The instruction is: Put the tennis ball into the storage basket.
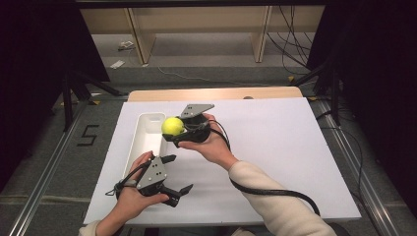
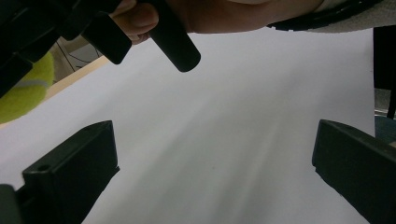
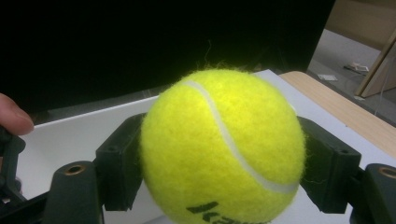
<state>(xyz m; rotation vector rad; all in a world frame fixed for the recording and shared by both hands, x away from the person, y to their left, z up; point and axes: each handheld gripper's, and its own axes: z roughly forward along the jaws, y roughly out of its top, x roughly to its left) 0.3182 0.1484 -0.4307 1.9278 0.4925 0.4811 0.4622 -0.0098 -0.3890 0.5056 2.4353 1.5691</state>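
Note:
A yellow tennis ball [image 1: 172, 126] is clamped in my right gripper [image 1: 173, 132], held in the air over the right rim of a long white tray [image 1: 142, 147]. In the right gripper view the ball [image 3: 223, 149] sits squarely between the two black jaws of the gripper [image 3: 224, 163]. My left gripper [image 1: 177, 173] stands open low over the white board [image 1: 275, 147], near its front edge, just right of the tray. In the left gripper view its gripper [image 2: 212, 172] holds nothing, and the ball [image 2: 21, 93] shows at the upper left.
The white board covers a wooden table [image 1: 216, 93]. The tray looks empty where I can see into it. A black cable [image 1: 275, 191] trails from the right gripper along the sleeve. Floor rails and dark stands flank the table.

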